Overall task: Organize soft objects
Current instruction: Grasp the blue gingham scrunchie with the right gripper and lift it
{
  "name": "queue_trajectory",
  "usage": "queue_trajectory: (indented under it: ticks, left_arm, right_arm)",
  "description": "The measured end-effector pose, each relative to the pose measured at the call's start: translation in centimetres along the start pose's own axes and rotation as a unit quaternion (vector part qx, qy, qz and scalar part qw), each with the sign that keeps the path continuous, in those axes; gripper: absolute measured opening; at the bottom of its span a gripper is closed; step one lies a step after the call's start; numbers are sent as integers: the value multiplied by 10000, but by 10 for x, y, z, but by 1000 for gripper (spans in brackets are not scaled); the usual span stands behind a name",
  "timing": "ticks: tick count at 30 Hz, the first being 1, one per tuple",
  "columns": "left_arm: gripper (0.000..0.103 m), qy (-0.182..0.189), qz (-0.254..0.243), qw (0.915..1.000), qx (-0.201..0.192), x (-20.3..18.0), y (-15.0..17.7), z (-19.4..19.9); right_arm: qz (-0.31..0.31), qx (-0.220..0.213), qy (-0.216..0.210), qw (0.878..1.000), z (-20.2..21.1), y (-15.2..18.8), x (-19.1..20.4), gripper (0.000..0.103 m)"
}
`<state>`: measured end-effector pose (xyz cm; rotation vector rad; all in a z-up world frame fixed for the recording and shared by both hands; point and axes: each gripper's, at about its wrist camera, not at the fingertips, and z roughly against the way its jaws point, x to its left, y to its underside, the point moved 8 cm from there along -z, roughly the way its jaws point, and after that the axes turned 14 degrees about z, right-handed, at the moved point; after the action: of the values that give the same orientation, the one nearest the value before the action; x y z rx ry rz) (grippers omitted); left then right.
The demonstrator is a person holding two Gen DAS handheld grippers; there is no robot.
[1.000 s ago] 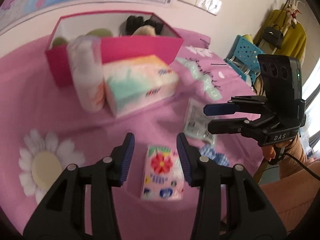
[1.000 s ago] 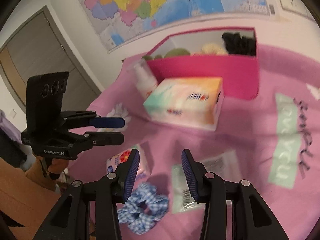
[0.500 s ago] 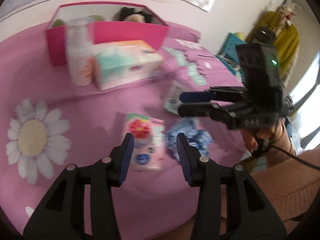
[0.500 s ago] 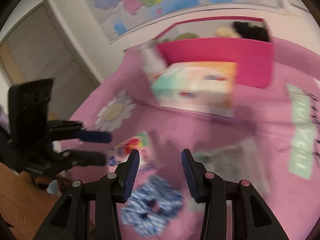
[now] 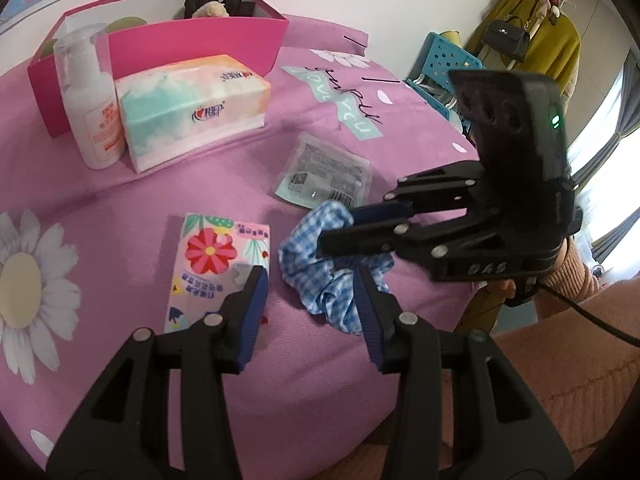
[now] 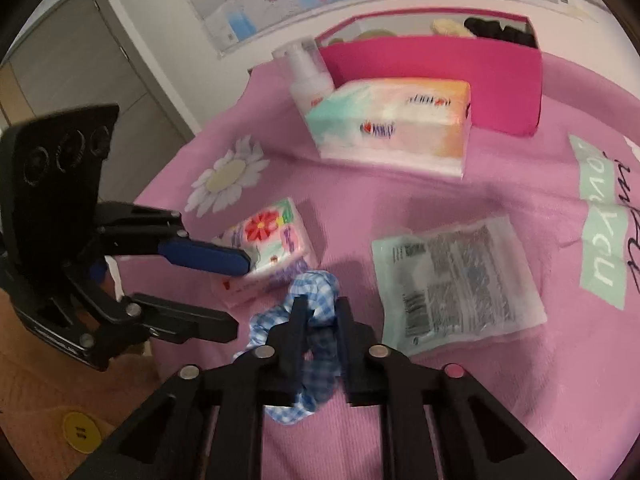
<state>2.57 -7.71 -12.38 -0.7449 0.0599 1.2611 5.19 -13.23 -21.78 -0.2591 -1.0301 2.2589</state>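
Note:
A blue checked scrunchie (image 5: 336,296) (image 6: 316,284) lies on the pink cloth near its front edge. My right gripper (image 6: 320,302) (image 5: 338,230) has its jaws closing on it, and the pads press on the fabric. My left gripper (image 5: 308,272) (image 6: 238,294) stands open with nothing held, low over the gap between the scrunchie and a small flowered tissue pack (image 5: 216,264) (image 6: 268,240). Its left finger overlaps the pack's corner. A pink open box (image 5: 192,42) (image 6: 432,68) at the back holds black, cream and green soft items.
A large tissue box (image 5: 188,108) (image 6: 392,124) and a white pump bottle (image 5: 90,100) (image 6: 308,72) stand before the pink box. A flat clear packet (image 5: 324,172) (image 6: 456,280) lies beyond the scrunchie. A blue crate (image 5: 444,60) sits off the bed's right side.
Both grippers have come down toward the cloth. The right gripper went from open above the scrunchie to shut on it. The left gripper shifted from the tissue pack toward the scrunchie.

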Motion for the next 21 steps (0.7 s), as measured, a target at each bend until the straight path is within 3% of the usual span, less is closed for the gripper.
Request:
queue_trajectory:
  ticks: [13, 18, 21]
  left_arm:
    - [46, 427, -140, 9990, -6, -13, -30, -12]
    - [45, 613, -200, 9976, -246, -23, -68, -6]
    - [37, 551, -319, 9968, -473, -30, -96, -2]
  right_arm:
    - [87, -846, 263, 9960, 51, -46, -12, 10]
    - [220, -1120, 491, 9922, 69, -75, -28, 10]
    - [305, -1288, 663, 9890, 76, -98, -40, 10]
